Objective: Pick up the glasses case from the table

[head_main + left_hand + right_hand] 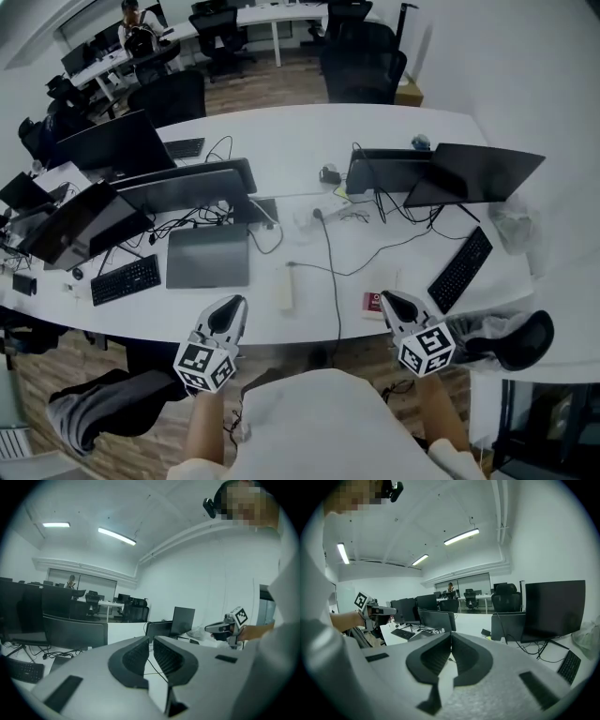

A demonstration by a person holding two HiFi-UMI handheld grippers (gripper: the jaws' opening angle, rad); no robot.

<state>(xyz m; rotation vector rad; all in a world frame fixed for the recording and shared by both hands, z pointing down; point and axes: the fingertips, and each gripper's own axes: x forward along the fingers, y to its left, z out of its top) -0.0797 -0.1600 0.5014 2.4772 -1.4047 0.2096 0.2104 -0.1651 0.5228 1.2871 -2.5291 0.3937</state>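
A white oblong thing [285, 287] lies near the table's front edge between my two grippers; it may be the glasses case, but I cannot tell for sure. A small red item [372, 302] lies right of it. My left gripper [231, 307] hovers at the front edge, left of the oblong, jaws shut and empty. The right gripper [392, 302] hovers beside the red item, also shut with nothing in it. The left gripper view shows its closed jaws [151, 640] and the other gripper [230, 626] beyond. Closed jaws [451, 635] fill the right gripper view.
The white table [309, 141] carries several monitors [192, 187], a closed laptop [208, 255], two keyboards [126, 279] [461, 269] and trailing cables [330, 262]. Office chairs [511, 339] stand at the front edge. A person sits at a far desk [131, 19].
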